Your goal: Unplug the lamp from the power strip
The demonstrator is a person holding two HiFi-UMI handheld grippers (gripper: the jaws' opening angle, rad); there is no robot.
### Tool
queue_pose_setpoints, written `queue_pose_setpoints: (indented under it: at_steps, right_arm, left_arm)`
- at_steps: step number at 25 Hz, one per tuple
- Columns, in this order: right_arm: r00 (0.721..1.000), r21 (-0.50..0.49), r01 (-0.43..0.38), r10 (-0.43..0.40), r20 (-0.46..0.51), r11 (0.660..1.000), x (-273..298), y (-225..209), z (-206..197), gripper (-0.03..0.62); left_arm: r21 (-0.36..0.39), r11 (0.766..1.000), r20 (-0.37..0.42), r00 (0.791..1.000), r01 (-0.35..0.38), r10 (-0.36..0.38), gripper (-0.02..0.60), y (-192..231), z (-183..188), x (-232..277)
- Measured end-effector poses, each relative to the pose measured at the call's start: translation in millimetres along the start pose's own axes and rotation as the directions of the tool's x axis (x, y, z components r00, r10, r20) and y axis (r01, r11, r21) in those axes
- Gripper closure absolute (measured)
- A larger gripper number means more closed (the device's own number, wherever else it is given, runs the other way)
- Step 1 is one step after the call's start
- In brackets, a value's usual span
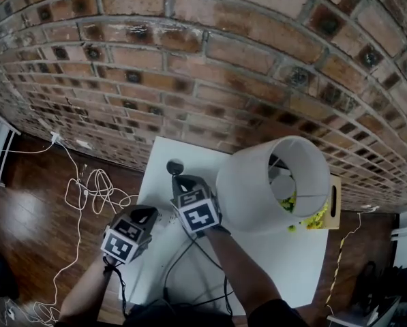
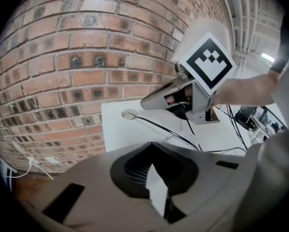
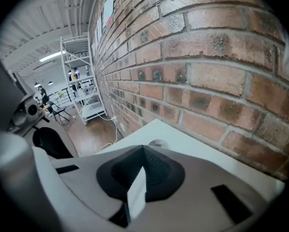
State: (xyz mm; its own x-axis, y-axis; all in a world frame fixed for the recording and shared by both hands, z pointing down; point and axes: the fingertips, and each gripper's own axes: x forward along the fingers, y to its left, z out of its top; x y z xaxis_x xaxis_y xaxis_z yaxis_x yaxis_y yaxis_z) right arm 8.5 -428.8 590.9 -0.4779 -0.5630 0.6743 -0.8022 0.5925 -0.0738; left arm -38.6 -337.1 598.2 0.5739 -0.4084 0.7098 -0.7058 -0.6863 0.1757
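The left claw [image 1: 147, 215] and right claw [image 1: 181, 181] are hovering over the white surface [image 1: 285, 264], both pinched shut and empty; the lamp [image 1: 251, 189] is standing just right of the right claw.

White lampshade [image 1: 252, 186], white table [image 1: 292, 264], red-brown brick wall [image 1: 223, 60], dark wooden floor [image 1: 26, 206].

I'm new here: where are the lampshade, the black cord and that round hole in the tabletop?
lampshade [image 1: 251, 189], head view, on its white outer side.
black cord [image 2: 166, 130], left gripper view, midway along its visible run.
round hole [image 2: 129, 113], left gripper view, at its middle.
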Motion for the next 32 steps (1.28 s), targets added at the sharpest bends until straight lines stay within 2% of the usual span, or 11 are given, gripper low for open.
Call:
queue_pose_setpoints:
  at_steps: [4,6,8,11,14,19,32]
  right_arm:
    - [0.997,0.049,-0.077,0.076,0.014,0.996,-11.5,17.0,0.2,0.598]
    - [0.987,0.044,-0.161,0.161,0.009,0.986,-20.8,36.4,-1.0,0.597]
    - [0.978,0.029,-0.211,0.211,0.0,0.977,-29.9,52.1,-4.2,0.598]
    - [0.973,0.048,-0.233,0.232,0.022,0.971,-43.5,57.7,-1.5,0.599]
    - [0.962,0.074,-0.27,0.265,0.067,0.96,-61.3,67.2,2.3,0.599]
    - [0.956,0.037,-0.279,0.274,0.106,0.96,-81.0,81.5,6.6,0.597]
    - [0.934,0.003,-0.317,0.311,0.173,0.949,-138.1,86.1,6.0,0.597]
  left_arm:
    - [0.001,1.0,0.017,1.0,-0.008,0.008,0.566,1.7,5.9,-7.8]
    - [-0.036,0.999,0.041,0.999,-0.004,0.006,0.566,-0.3,6.4,-12.9]
    - [-0.099,0.995,0.064,0.998,-0.001,0.008,0.566,-0.6,3.6,-18.5]
    - [-0.164,0.986,0.075,0.997,0.021,-0.009,0.566,-6.6,5.7,-23.6]
    - [-0.189,0.982,0.07,0.997,0.023,-0.01,0.566,-13.6,-0.3,-29.9]
    - [-0.194,0.981,0.077,0.997,-0.004,0.019,0.566,-21.2,-1.7,-47.4]
    - [-0.189,0.98,0.118,0.989,-0.067,0.09,0.566,-63.6,8.7,-80.7]
